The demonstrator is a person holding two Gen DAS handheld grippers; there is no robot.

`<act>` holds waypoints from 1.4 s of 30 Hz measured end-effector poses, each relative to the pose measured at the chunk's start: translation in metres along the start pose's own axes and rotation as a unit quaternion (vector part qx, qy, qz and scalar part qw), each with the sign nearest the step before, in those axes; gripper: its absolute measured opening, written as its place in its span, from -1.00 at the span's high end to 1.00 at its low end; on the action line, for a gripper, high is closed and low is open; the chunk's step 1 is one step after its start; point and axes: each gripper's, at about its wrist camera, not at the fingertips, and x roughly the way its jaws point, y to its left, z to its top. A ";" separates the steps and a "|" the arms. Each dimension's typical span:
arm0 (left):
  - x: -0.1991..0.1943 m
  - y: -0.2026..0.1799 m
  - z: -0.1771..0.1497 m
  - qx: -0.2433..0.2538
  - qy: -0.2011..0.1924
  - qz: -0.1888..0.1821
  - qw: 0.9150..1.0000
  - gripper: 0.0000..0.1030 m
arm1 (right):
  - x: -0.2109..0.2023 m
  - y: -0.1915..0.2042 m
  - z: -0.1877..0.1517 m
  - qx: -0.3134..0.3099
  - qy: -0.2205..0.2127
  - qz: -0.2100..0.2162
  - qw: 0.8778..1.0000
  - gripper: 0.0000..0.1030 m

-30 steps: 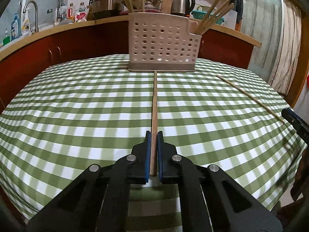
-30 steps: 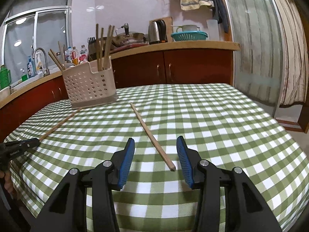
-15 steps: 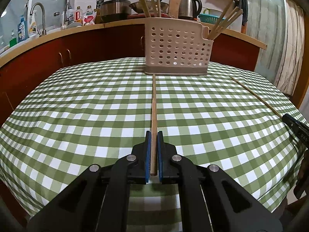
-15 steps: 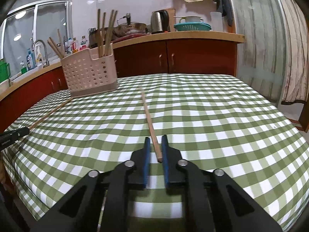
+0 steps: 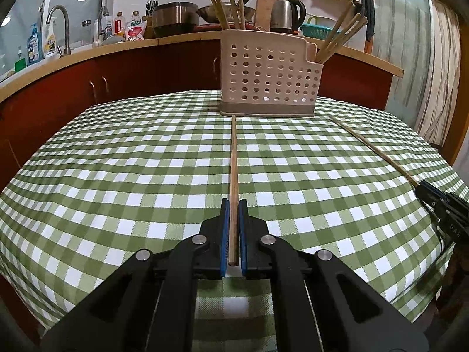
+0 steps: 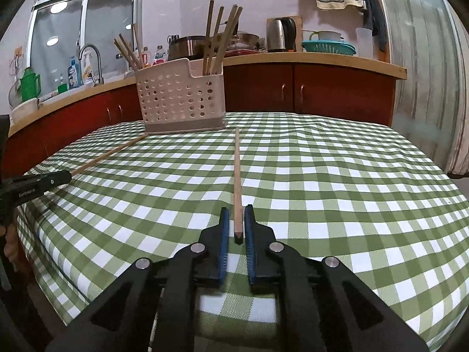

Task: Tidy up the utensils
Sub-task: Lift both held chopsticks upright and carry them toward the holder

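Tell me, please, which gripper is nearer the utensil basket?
Left, probably: the left gripper's left chopstick touches the basket; the right gripper, jaws just closing around the right chopstick, which ends short.

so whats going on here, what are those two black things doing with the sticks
A person is tidying chopsticks into the perforated holder on the checked tablecloth, using hand-held tongs. The left tongs are shut on one chopstick whose far tip reaches the holder's base. The right tongs have just been closing around a second chopstick, gripping its near end. Several chopsticks already stand in the holder; neither held one is in yet.
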 end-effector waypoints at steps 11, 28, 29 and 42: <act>-0.005 -0.001 0.003 0.002 -0.012 0.000 1.000 0.87 | -0.008 0.001 0.008 0.008 0.000 0.005 1.000 0.86; -0.056 0.006 0.032 0.006 -0.084 0.016 0.996 0.87 | -0.055 0.022 0.065 -0.029 -0.078 0.002 0.997 0.87; -0.059 0.007 0.034 0.005 -0.088 0.017 0.996 0.87 | -0.057 0.023 0.067 -0.030 -0.081 0.003 0.996 0.87; -0.103 0.012 0.069 -0.003 -0.145 0.017 0.989 0.87 | -0.085 0.032 0.101 -0.022 -0.124 0.016 0.992 0.87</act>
